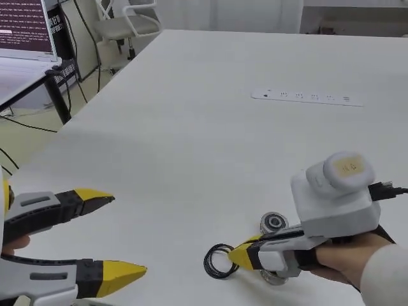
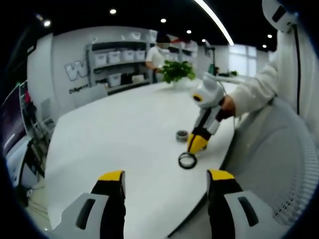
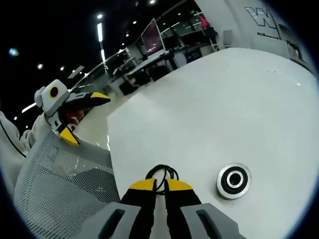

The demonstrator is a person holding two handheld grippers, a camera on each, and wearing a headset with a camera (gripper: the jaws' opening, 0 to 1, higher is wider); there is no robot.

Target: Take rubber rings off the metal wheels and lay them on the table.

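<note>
Two rubber rings [image 3: 162, 172] sit pinched by right gripper [image 3: 155, 185]; left gripper [image 2: 166, 175] gapes, empty.

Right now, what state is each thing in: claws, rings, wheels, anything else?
left claw: open, empty.
right claw: shut on the rings at their edge.
rings: off the wheels, overlapping, flat on the table.
wheel: flat on the table, rim bare.
second wheel: partly hidden under the right claw; rim unclear.
power strip: nothing plugged in.

table [image 1: 210, 127]: matt white, smooth | rings [image 1: 218, 260]: blk rubber, matt | wheel [image 1: 273, 222]: bare metal, glossy rim
</note>
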